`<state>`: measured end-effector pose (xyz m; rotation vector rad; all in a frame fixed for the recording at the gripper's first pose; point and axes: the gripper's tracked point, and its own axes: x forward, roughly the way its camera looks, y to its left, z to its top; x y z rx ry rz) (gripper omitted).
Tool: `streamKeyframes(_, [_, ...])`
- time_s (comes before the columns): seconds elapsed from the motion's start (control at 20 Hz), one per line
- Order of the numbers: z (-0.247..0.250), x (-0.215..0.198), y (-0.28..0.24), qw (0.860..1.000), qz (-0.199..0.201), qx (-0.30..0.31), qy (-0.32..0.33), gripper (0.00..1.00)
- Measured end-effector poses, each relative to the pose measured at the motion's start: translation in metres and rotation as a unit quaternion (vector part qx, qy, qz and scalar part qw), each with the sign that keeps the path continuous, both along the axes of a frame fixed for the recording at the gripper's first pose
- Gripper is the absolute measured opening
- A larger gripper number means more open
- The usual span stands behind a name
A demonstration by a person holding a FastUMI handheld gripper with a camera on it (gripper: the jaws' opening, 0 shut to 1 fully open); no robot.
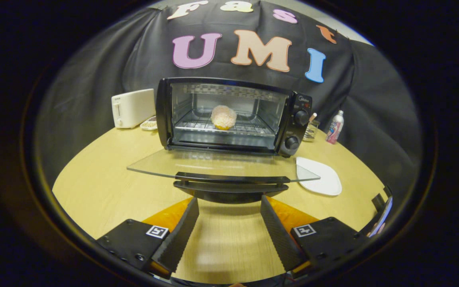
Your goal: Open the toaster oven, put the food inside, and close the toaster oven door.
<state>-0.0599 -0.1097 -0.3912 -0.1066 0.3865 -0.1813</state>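
A black toaster oven [301, 104] stands on the wooden table [94, 179], straight ahead of the fingers. Its glass door [165, 164] hangs fully open and lies flat, with the dark handle [229, 187] at its near edge. A round crumbed piece of food [223, 117] rests on the wire rack inside. My gripper [229, 207] is open with nothing between its fingers. The fingertips stand just short of the door handle, one on each side of its middle, not touching it.
A white toaster [132, 107] stands left of the oven, with a small dish [150, 124] beside it. A white plate [325, 177] lies on the table right of the open door. A small bottle [335, 127] and a glass holder [311, 129] stand at the back right.
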Motion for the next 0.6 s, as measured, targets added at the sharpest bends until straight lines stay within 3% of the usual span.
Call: streamKeyframes(0.6, [0.045,0.021,-0.007,0.999,-0.018,-0.025,-0.041,0.98])
